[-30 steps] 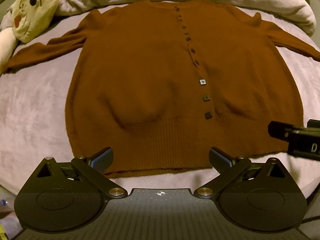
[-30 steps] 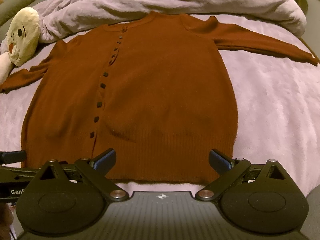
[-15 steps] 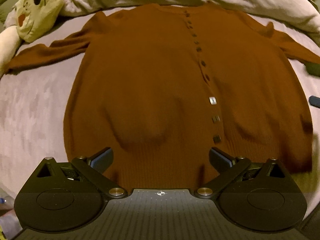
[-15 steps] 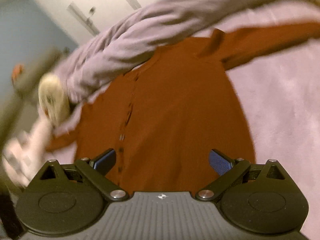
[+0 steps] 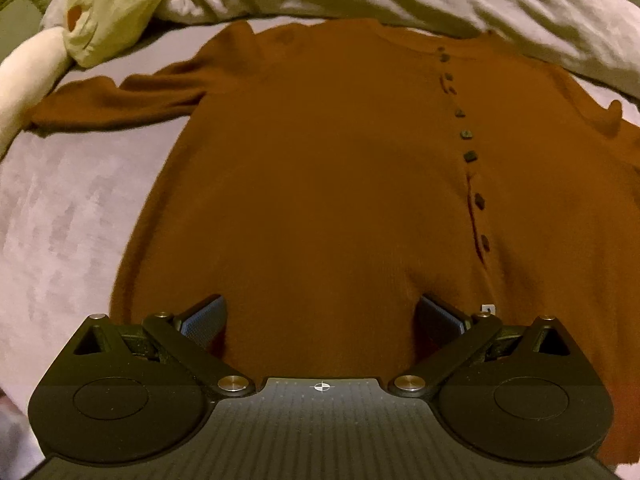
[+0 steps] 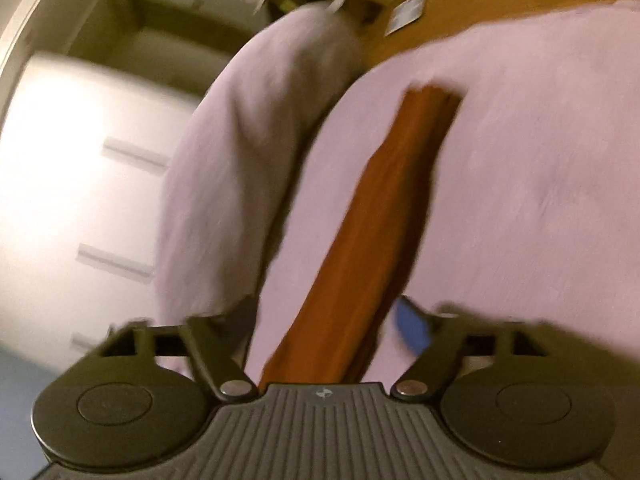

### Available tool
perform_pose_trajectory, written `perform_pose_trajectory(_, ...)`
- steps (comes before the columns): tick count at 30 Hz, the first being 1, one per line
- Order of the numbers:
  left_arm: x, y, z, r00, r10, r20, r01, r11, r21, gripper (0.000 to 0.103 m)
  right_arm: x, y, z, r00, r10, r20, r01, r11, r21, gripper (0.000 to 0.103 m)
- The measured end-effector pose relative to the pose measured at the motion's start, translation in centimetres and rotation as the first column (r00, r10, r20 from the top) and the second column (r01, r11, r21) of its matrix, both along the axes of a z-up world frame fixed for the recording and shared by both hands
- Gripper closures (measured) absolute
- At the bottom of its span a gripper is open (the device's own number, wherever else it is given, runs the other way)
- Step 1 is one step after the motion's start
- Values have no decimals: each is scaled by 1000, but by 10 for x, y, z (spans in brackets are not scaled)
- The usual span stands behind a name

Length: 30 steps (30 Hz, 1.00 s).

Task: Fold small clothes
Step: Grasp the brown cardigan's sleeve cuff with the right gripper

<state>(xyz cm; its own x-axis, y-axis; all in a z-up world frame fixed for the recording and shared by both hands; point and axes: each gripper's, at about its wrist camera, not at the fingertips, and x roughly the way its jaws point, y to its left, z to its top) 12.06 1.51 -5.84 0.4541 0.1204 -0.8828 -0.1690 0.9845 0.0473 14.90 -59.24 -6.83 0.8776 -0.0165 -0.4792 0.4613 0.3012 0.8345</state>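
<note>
the rust-brown knitted button-front cardigan (image 5: 320,168) lies flat on the pale lilac bedspread (image 5: 60,216). the left gripper (image 5: 320,312) gapes over its near hem; the right gripper (image 6: 328,320), also spread, straddles the far-right sleeve (image 6: 384,216) (view blurred). a shallow pinch could drag the bedspread along or bunch the knit.

From the left wrist the cardigan's (image 5: 320,184) hem is hidden behind the left gripper (image 5: 320,320) and its right sleeve runs off the picture's edge, while the right wrist view is smeared by motion, the sleeve (image 6: 372,240) vanishing under the right gripper (image 6: 324,328), the room behind unreadable.
</note>
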Motion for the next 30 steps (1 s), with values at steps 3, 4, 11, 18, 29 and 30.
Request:
perform_pose_trajectory(3,3,-1,-6,1000,4,-21,-4,1000,-9,0,4,-22,-18,996,-77,-45,78,997,14,56)
perform_pose_trajectory(4,3,1,-8,1000,8,-22,-9,1000,-18,0,5,-26,-25,993,-101,-60,103,994,20,62)
perform_pose_trajectory(11,-1,12,-12,1000,27,-15,-28,996,-87,0,24,-53,-32,986,-159,-53,162,986,47,80)
perform_pose_trajectory(18,-4,16,-16,1000,13,6,-12,994,-106,0,44,-58,-6,984,-129,-120,115,986,-121,96)
perform_pose_trajectory(29,-12,19,-16,999,18,41,-12,991,-130,0,76,146,124,924,383,-10,-284,668,-688,97)
perform_pose_trajectory(30,-13,20,-17,999,19,49,-12,991,-135,0,77,168,127,900,436,-7,-314,636,-705,97)
